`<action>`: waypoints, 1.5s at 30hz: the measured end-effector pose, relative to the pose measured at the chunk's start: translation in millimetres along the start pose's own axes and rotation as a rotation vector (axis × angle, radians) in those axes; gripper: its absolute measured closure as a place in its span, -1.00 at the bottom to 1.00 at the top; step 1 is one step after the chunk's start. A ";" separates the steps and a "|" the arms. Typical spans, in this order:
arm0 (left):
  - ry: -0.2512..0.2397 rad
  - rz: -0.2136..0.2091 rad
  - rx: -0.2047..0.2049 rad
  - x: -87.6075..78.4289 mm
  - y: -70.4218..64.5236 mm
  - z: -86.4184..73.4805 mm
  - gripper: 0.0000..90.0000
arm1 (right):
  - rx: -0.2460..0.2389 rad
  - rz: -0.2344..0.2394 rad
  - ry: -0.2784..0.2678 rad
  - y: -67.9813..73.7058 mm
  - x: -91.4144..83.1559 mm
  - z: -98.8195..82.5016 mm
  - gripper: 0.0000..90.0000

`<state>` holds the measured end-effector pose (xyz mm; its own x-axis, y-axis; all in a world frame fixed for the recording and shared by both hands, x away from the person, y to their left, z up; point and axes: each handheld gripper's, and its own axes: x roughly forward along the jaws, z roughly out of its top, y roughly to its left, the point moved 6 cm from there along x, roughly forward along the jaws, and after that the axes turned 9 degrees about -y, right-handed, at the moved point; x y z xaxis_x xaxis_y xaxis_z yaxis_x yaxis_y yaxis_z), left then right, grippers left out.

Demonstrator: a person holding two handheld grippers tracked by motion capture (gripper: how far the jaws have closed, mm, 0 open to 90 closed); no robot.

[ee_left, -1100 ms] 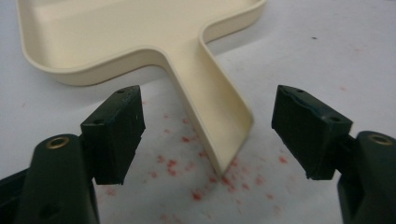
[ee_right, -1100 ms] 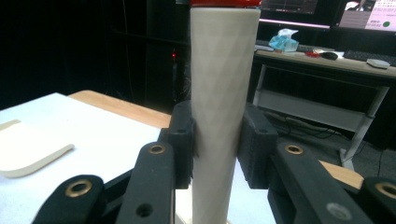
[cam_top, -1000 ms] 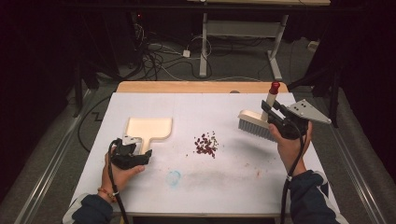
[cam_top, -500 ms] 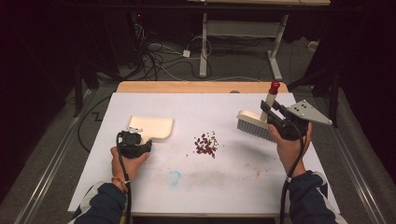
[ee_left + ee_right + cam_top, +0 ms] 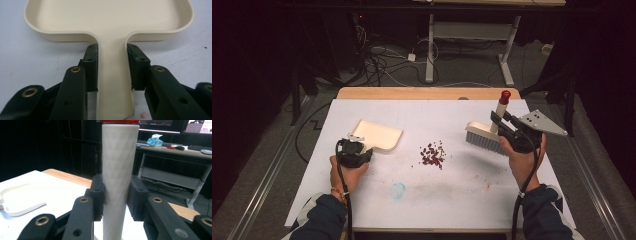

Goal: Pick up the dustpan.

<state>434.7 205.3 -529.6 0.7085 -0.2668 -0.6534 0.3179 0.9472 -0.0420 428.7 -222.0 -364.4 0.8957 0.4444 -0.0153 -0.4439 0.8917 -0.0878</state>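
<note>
White surface (image 5: pixel 462 200), one landmark item at its middle: a small pile of dark red crumbs (image 5: pixel 432 154). Left of the crumbs, a cream dustpan (image 5: pixel 379 135) lies flat on the surface, handle toward the person; the left tongs (image 5: pixel 111 67) are closed on that handle, one pad against each side. Right of the crumbs, a hand brush (image 5: pixel 483 139) with pale bristles, its bristle end at the surface, its white handle with red cap rising upright; the right tongs (image 5: pixel 117 195) are clamped on the handle below the cap. Nearer the person than the crumbs, a faint blue smudge (image 5: pixel 398 189) on the surface.
</note>
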 end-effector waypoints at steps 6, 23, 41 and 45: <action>-0.017 -0.005 0.039 -10.7 0.0 8.9 0.42 | -0.001 0.001 0.001 -0.5 -1.2 0.0 0.56; -0.053 -0.059 0.155 -55.4 -7.2 16.6 0.42 | 0.010 -0.010 0.002 -7.7 -7.7 -1.5 0.56; -0.051 -0.193 0.267 -76.6 -28.3 -0.2 0.42 | 0.019 -0.008 0.010 -9.9 -4.3 -4.2 0.56; -0.057 -0.211 0.275 -80.8 -30.0 -3.1 0.42 | 0.015 -0.008 0.008 -9.6 -3.7 -3.8 0.56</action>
<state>366.0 198.9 -477.8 0.6409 -0.4685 -0.6081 0.6135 0.7888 0.0388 429.7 -232.5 -367.3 0.8994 0.4365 -0.0229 -0.4370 0.8965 -0.0727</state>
